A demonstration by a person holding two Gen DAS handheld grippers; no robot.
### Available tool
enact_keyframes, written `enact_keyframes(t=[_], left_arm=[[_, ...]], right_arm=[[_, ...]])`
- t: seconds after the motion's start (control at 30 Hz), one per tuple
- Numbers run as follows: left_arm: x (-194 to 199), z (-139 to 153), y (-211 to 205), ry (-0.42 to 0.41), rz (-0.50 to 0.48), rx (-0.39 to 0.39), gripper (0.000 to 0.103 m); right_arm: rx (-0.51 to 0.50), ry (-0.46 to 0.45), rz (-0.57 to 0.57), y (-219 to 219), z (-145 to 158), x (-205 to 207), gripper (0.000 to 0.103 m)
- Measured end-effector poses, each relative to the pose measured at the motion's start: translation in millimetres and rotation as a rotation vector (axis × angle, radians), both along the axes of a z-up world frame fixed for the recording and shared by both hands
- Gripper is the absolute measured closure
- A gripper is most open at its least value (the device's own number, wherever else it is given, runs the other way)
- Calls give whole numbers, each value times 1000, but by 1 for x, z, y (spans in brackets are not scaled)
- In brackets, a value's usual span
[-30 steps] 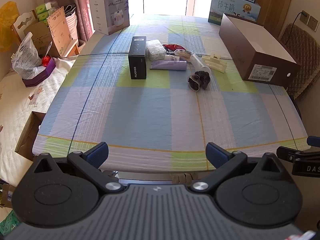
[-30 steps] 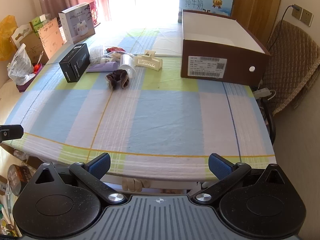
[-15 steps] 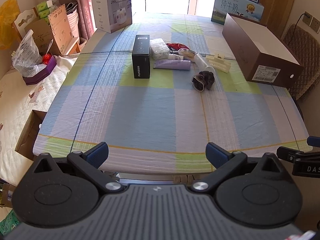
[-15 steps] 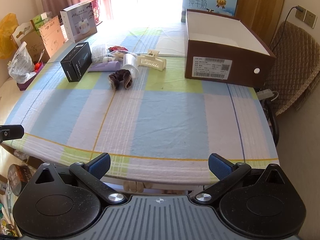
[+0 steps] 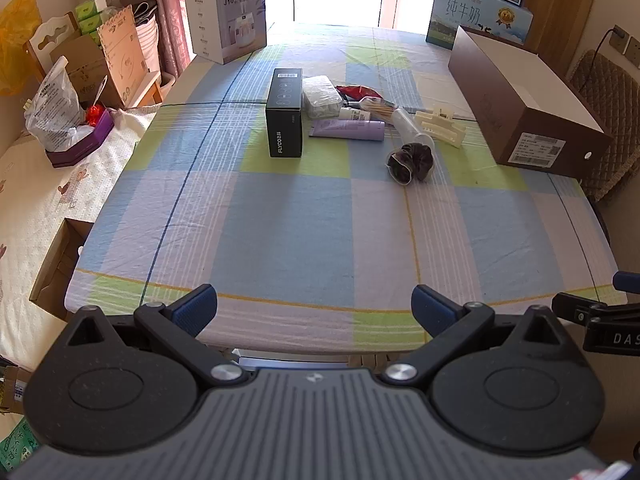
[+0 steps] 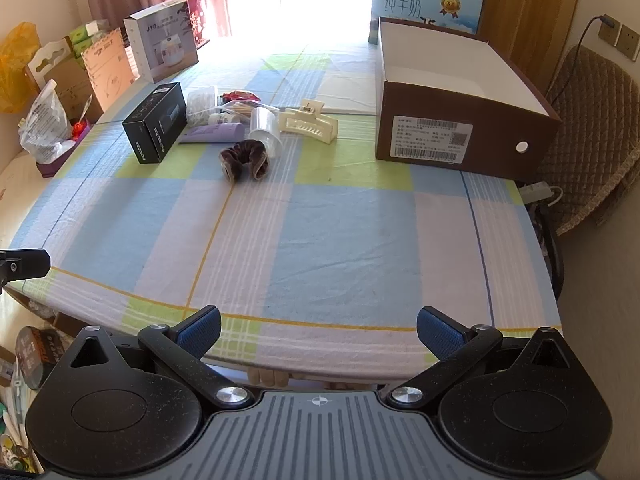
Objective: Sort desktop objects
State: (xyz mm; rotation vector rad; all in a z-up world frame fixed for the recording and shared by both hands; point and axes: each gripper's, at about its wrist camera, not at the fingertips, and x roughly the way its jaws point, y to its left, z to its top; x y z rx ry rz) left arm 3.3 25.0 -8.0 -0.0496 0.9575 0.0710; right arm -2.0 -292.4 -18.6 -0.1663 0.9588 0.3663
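Left tongs (image 5: 314, 306): fingers spread wide apart, nothing between them, hovering at the near edge of the worktop (image 5: 304, 220), which is covered by a checked blue, green and lilac cloth. Right tongs (image 6: 318, 328): likewise wide apart and empty, also at the near edge, further to the right; a black part of them shows at the right margin of the left wrist view.

Task objects sit clustered at the far middle of the worktop, well apart from both tongs:
- black carton (image 5: 285, 114), lying long-side down, leftmost of the cluster
- clear packet of white contents (image 5: 321, 95), just beside the carton on its right
- red wrapper (image 5: 357, 91) behind that (contents not readable)
- lilac tube (image 5: 347, 129), lying flat in front of the packet
- small white bottle (image 5: 354, 113) and a bundle of thin wooden sticks (image 5: 378, 106), touching one another
- clear plastic cup (image 6: 264, 127), tipped on its side
- cream hair claw (image 6: 309, 121), to the right of the cup
- brown scrunchie (image 6: 245, 159), nearest of the cluster, touching the cup's rim

Open brown box (image 6: 460, 120) with white interior stands at the right side of the worktop, label facing the near edge; its visible interior looks empty. White appliance box (image 5: 226, 18) stands at the far left corner; a blue milk carton (image 6: 426, 6) behind the brown box.
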Motion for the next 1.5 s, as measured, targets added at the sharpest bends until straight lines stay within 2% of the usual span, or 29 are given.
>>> enact_keyframes(t=[0.63, 1.5], left_arm=[[20, -1, -9, 12, -5, 8, 1], [79, -12, -30, 44, 36, -15, 1]], right_arm=[[32, -11, 43, 0, 3, 22, 2], [99, -1, 129, -5, -2, 99, 2]])
